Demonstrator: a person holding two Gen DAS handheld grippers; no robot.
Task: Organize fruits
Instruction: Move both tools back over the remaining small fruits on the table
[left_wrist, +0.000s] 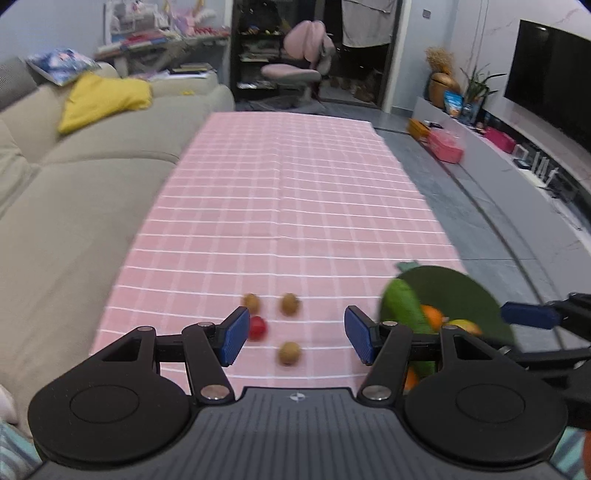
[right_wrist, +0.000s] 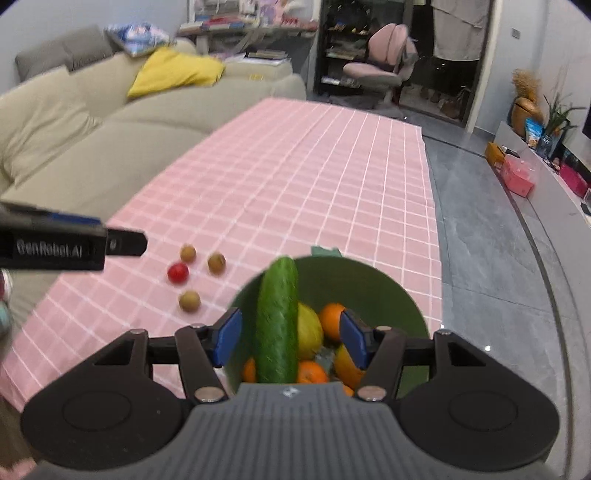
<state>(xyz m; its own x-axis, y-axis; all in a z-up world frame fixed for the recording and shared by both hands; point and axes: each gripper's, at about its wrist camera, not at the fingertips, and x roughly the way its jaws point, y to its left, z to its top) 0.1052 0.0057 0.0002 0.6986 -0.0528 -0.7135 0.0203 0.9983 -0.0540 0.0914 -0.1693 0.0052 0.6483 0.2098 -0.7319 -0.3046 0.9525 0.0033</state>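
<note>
Cucumber (right_wrist: 277, 321) is already propped in the green bowl (right_wrist: 406, 295), right claw (right_wrist: 290, 338) parted around it, gripping nothing. Left claw (left_wrist: 293, 336), wide and empty, is best lowered gently over one brown fruit (left_wrist: 289, 352) on the tabletop (left_wrist: 295, 203).

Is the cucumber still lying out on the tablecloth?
No, the cucumber stands tilted inside the green bowl with the oranges, while only small round fruits lie on the tablecloth.

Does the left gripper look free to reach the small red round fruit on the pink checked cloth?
Probably yes: the left gripper's tongs stand open and empty, and the small red round fruit lies uncovered on the cloth just past its left pad.
</note>
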